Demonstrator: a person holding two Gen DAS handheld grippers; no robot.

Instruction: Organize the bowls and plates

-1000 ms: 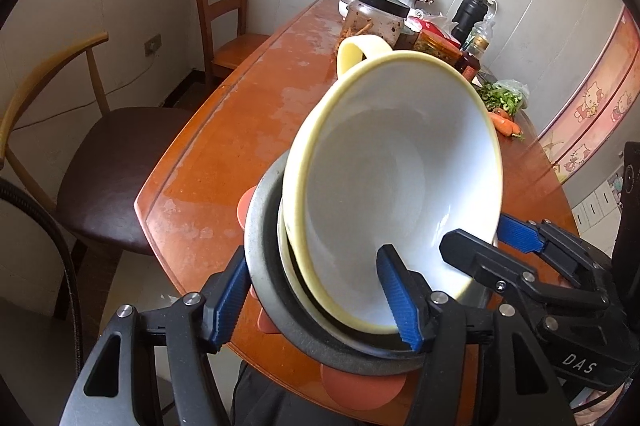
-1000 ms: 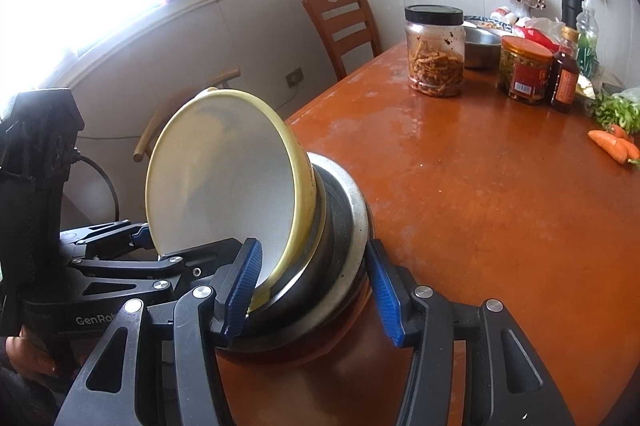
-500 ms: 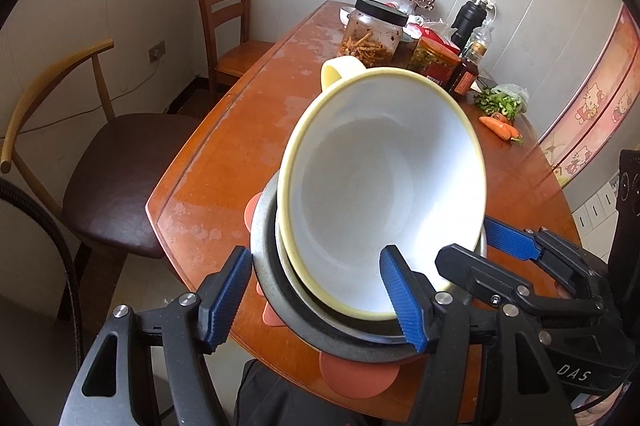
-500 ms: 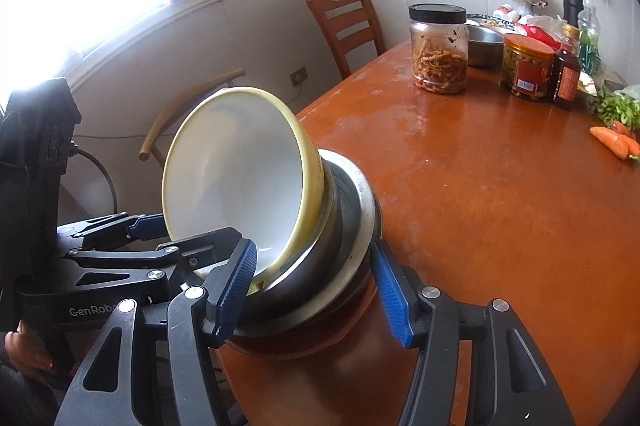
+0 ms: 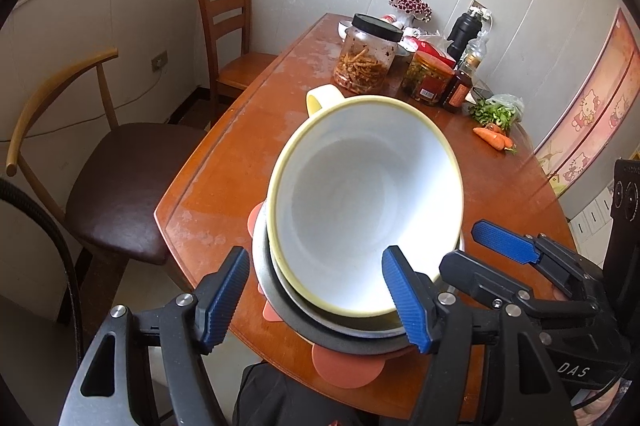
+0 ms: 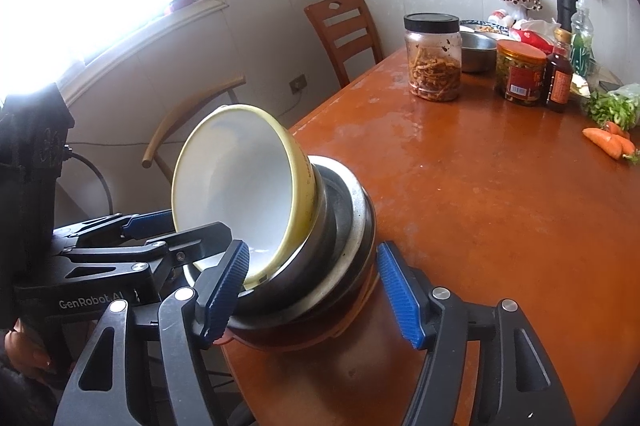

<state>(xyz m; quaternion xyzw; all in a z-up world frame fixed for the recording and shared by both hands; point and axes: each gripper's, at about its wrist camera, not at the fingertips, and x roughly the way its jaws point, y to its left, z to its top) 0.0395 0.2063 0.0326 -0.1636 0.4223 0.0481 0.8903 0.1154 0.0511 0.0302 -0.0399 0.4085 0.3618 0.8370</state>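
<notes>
At the near edge of the wooden table (image 5: 516,186), the left gripper (image 5: 316,302) and right gripper (image 6: 314,296) flank the stack, jaws opening and pinching nothing, so the yellow-rimmed bowl (image 5: 368,202) rests tilted inside the steel bowl (image 6: 344,226) over an orange plate (image 5: 346,366).

Bowl (image 5: 368,202) tilted in pan (image 5: 344,340), on table (image 5: 224,178) corner.
</notes>
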